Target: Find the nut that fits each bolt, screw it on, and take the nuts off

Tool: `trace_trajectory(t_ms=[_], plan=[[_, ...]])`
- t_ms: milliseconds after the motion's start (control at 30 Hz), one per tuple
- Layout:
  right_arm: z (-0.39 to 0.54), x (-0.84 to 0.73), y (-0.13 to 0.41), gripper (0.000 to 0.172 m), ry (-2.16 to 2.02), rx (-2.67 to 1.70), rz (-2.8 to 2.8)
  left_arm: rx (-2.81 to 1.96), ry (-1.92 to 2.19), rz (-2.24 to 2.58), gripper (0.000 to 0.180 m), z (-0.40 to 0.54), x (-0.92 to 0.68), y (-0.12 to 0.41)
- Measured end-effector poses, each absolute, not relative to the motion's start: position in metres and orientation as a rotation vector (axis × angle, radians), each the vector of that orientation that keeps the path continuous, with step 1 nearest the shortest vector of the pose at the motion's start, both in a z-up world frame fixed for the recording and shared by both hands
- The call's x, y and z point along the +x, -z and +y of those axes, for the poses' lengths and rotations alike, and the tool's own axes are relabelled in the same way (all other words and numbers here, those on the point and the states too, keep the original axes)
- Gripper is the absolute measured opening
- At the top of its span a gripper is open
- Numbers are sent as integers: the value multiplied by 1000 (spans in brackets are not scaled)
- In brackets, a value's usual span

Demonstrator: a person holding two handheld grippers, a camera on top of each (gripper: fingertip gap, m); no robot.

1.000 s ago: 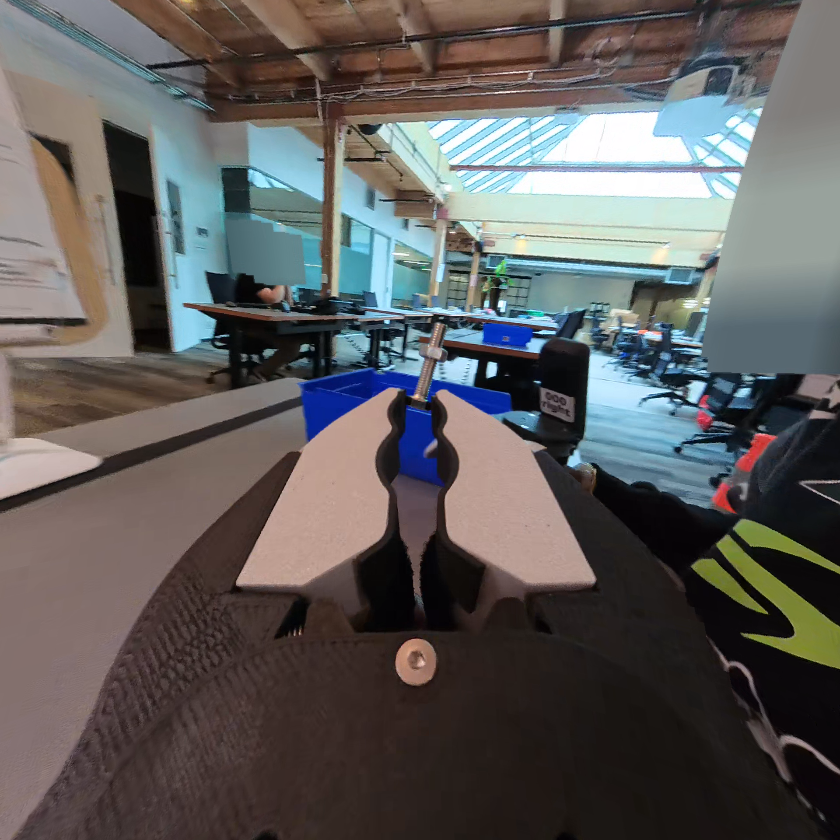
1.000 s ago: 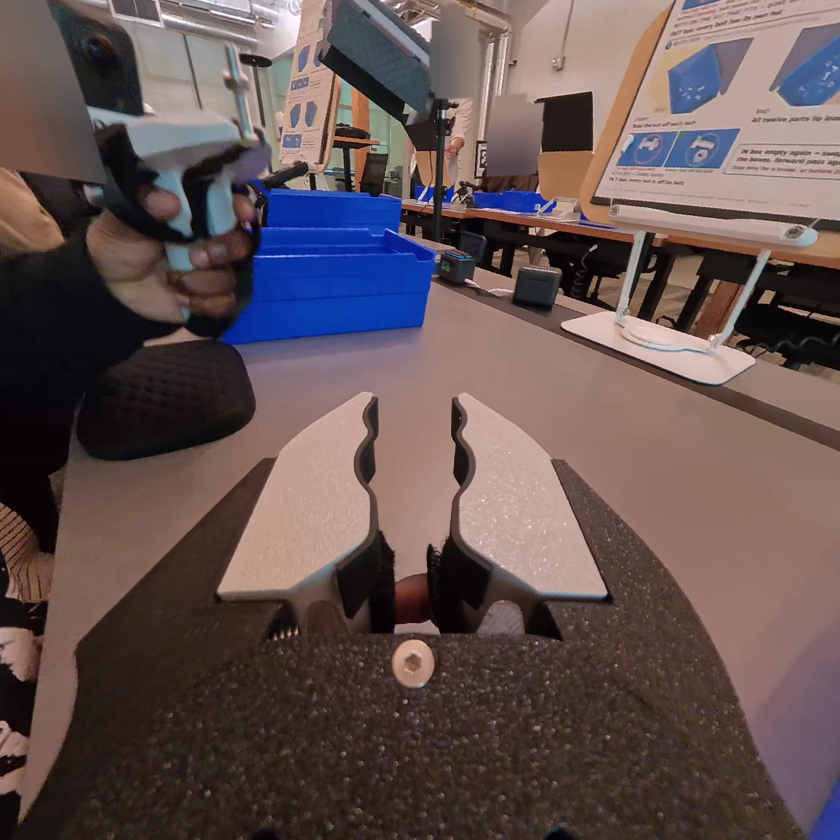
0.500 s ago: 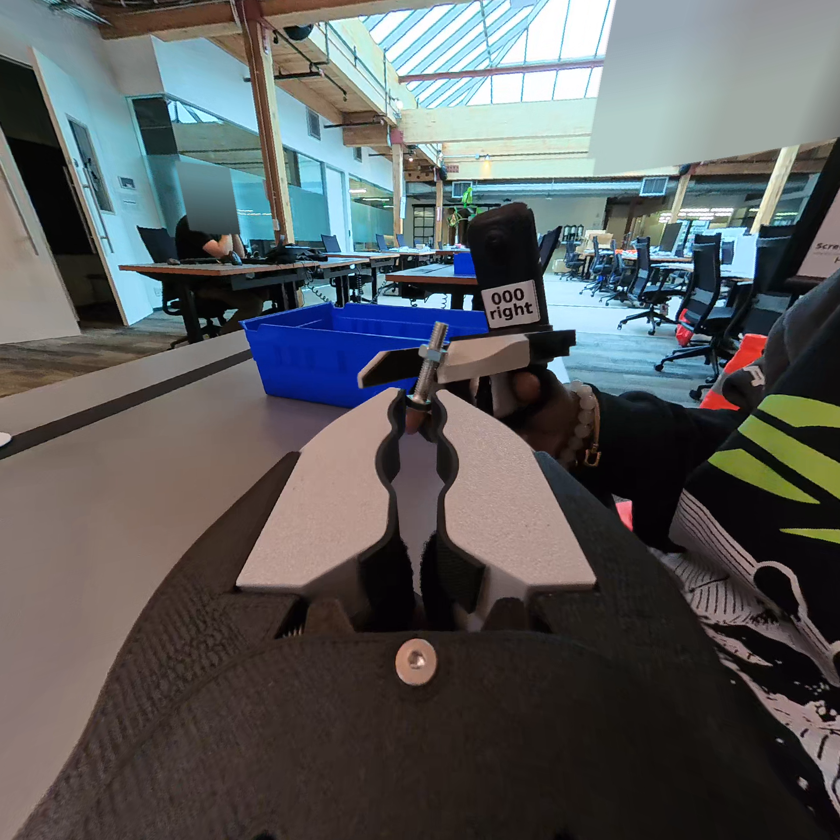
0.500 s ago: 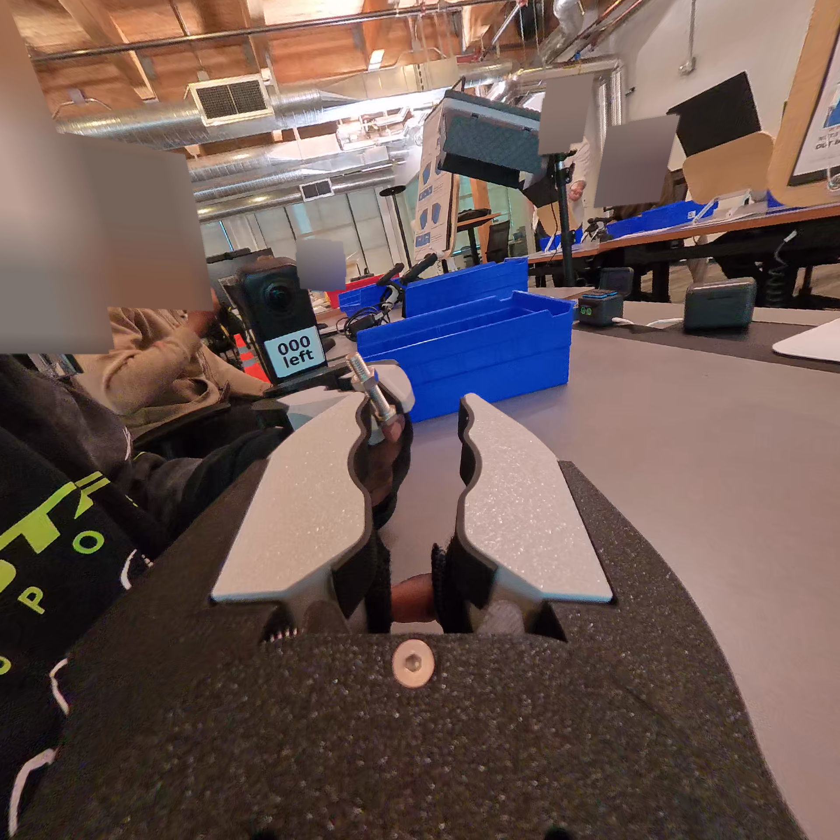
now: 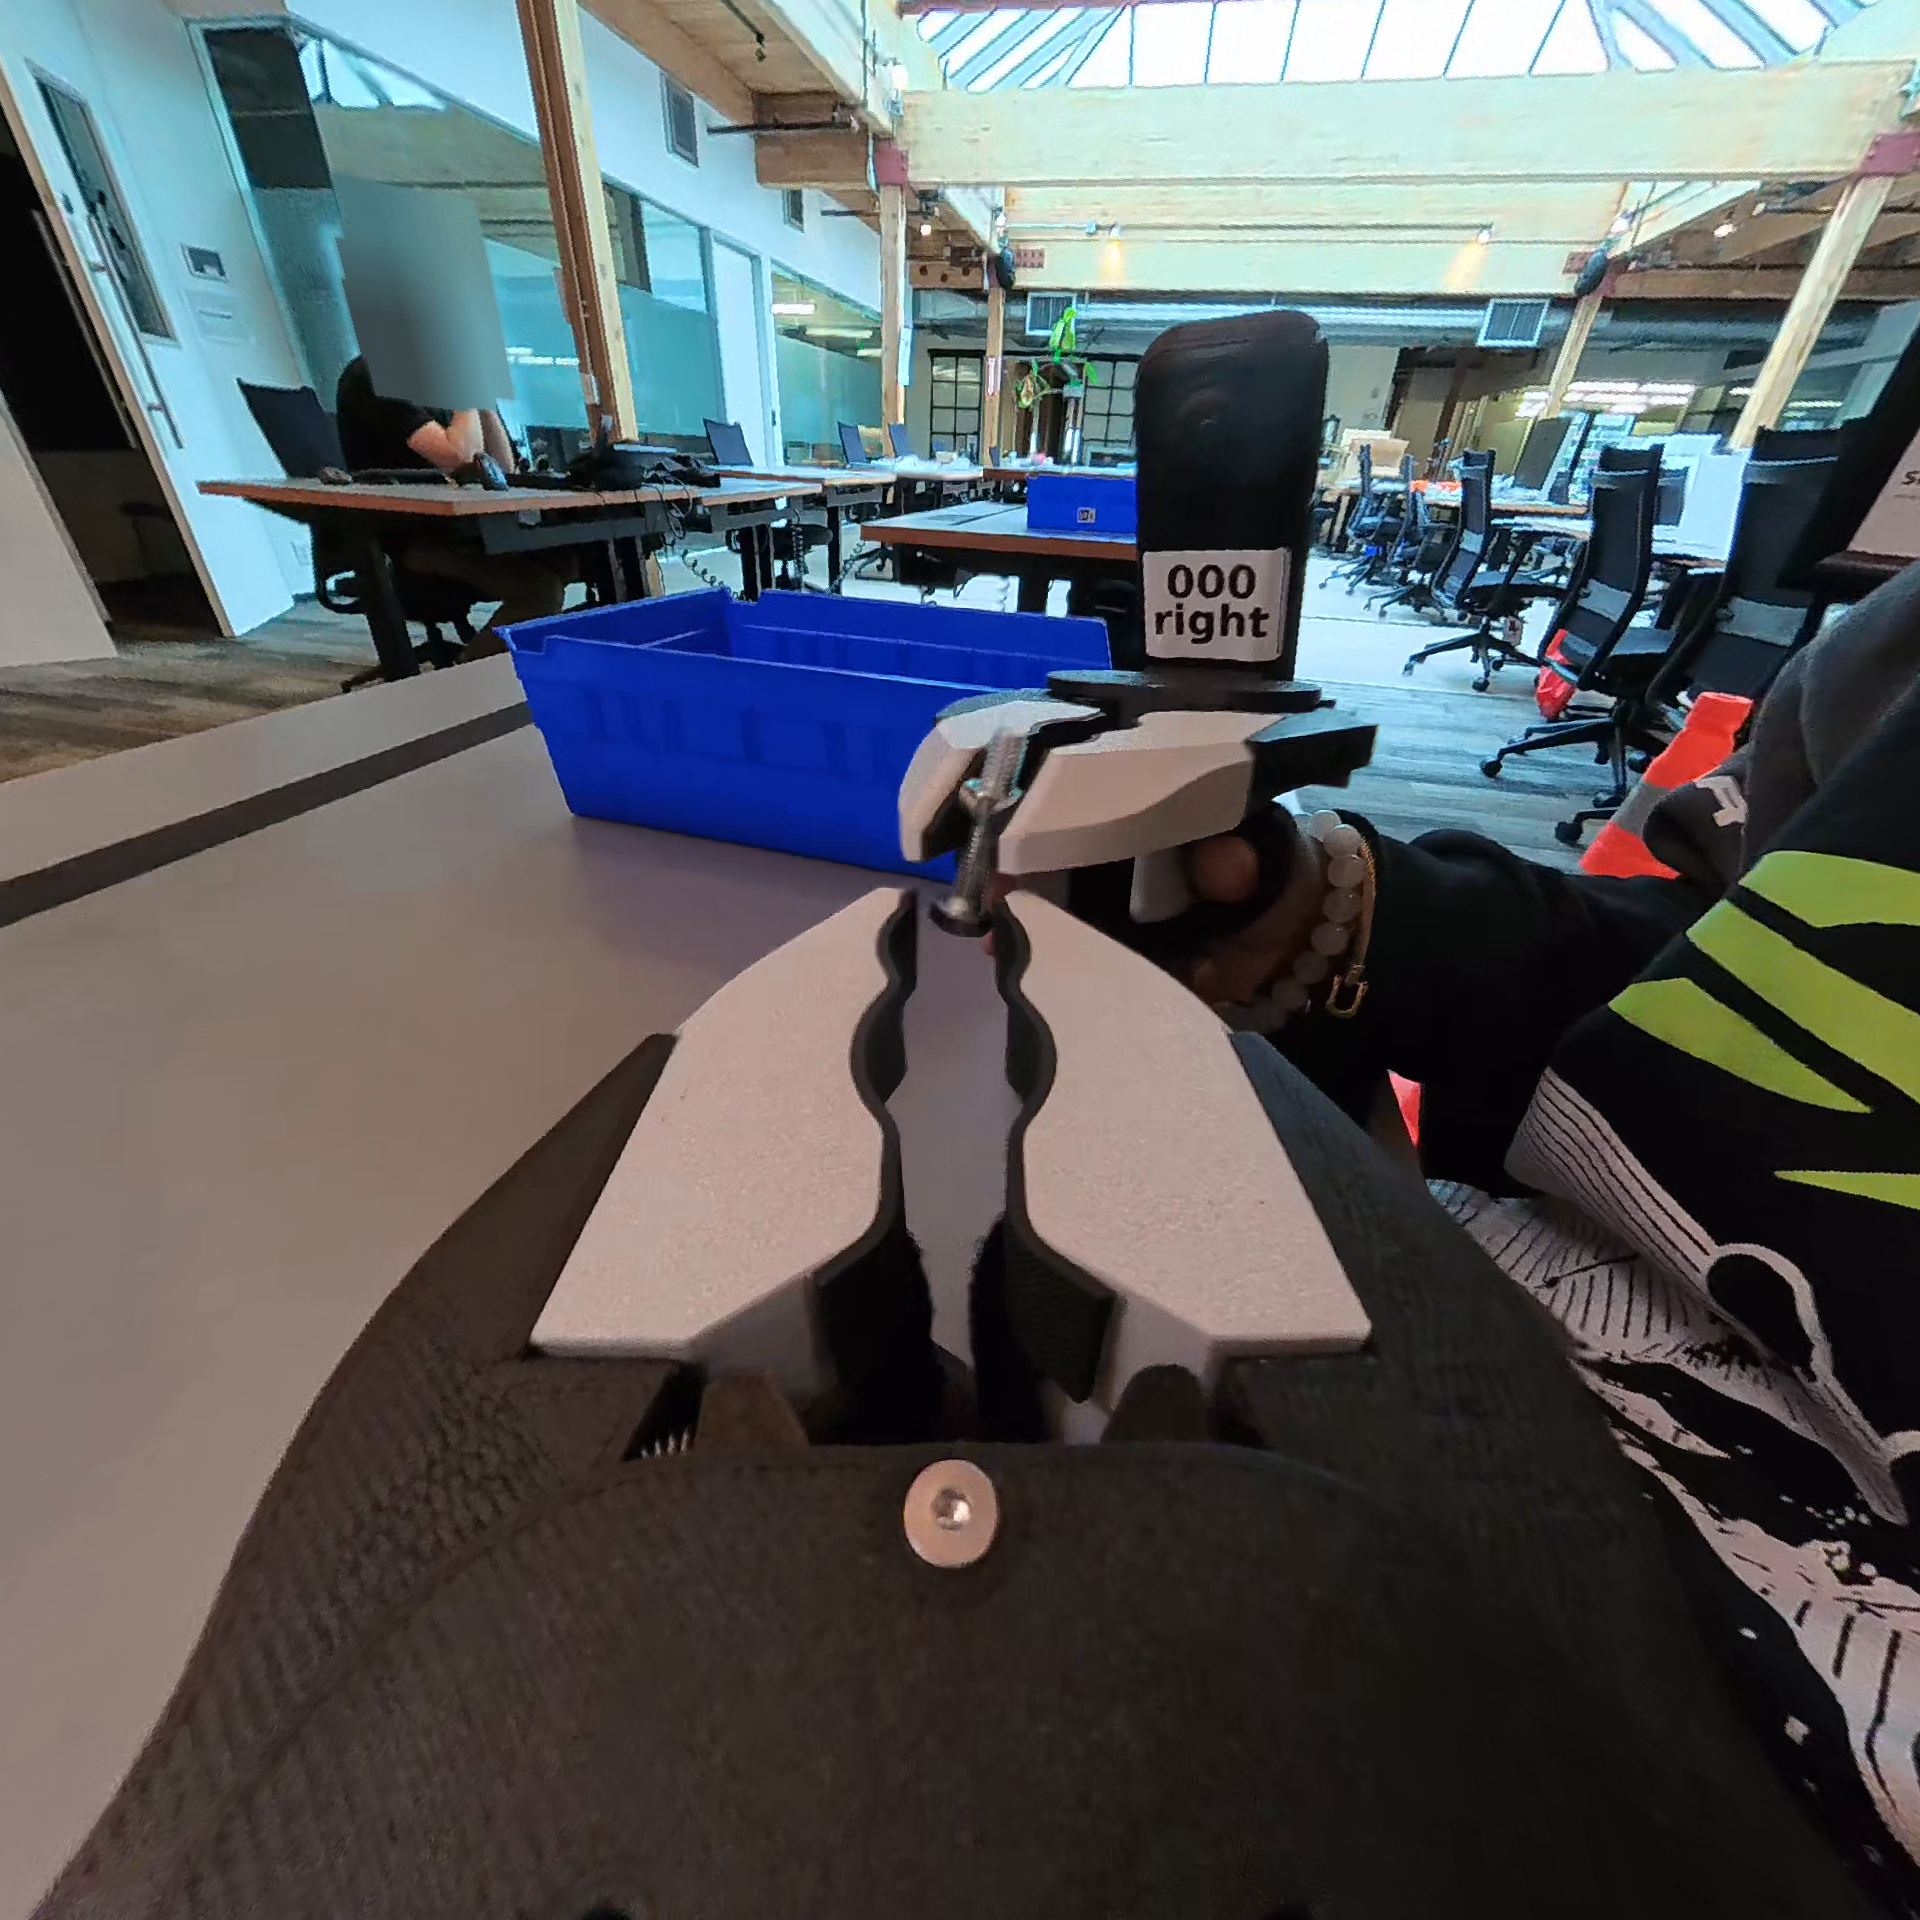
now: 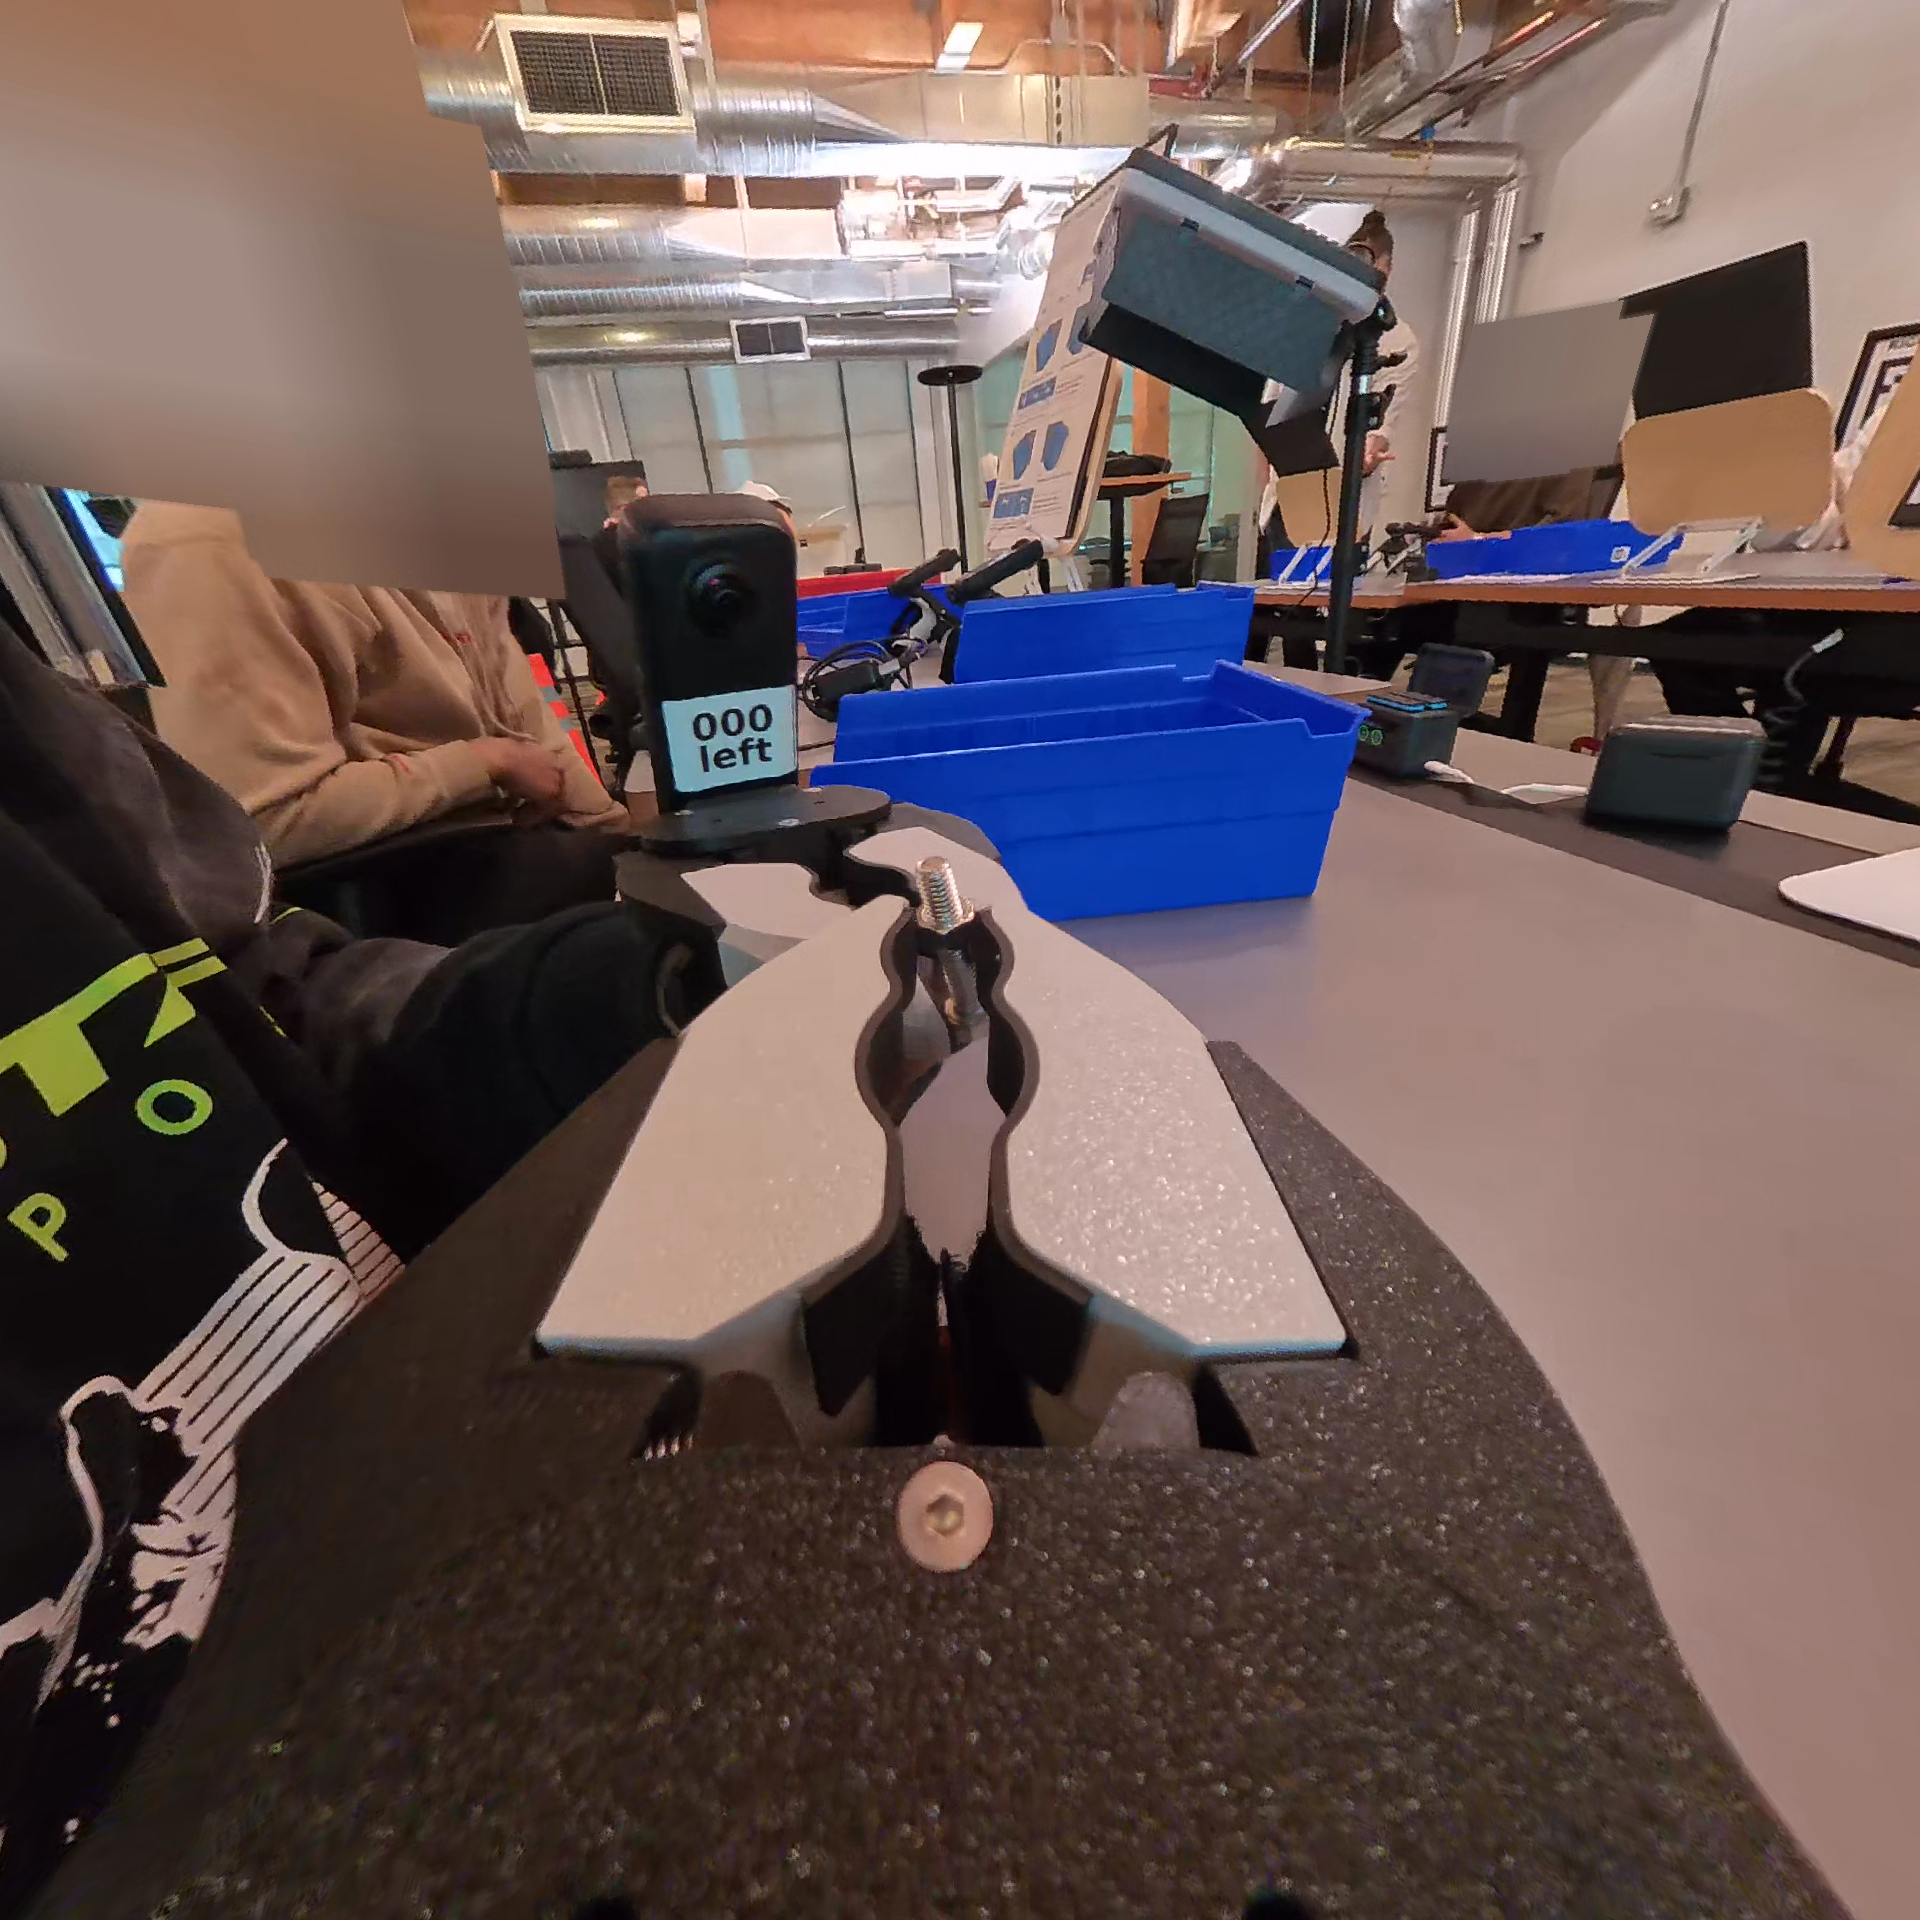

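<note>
Where labels show, each black camera [image 5: 1231, 447] bears one.

The right gripper [image 6: 940, 920] now squeezes the nut [image 6: 943, 916] on the bolt [image 5: 982, 831]. Before, it was open and away. The left gripper [image 5: 961, 920] lets go a little.

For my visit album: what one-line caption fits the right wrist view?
Right gripper closes on the nut threaded on a bolt, left gripper just behind, blue bin beyond.
</note>
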State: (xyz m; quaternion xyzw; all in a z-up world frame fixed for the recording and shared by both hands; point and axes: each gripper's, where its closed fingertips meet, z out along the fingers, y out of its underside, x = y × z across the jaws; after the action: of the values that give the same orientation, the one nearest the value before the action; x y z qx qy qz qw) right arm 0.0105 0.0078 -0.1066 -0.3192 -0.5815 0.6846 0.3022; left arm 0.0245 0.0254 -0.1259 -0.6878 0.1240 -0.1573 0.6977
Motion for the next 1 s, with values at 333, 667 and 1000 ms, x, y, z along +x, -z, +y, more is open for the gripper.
trace_trajectory(t_ms=[333, 667, 1000], plan=[[3, 13, 112, 10, -1843, -847, -1580, -1592, 267, 359, 12, 26, 32, 136], [8, 13, 108, 30, -1918, -879, -1501, -1585, 350, 323, 11, 24, 31, 134], [11, 13, 103, 24, -1940, -877, -1459, -1531, 445, 290, 10, 20, 32, 126]])
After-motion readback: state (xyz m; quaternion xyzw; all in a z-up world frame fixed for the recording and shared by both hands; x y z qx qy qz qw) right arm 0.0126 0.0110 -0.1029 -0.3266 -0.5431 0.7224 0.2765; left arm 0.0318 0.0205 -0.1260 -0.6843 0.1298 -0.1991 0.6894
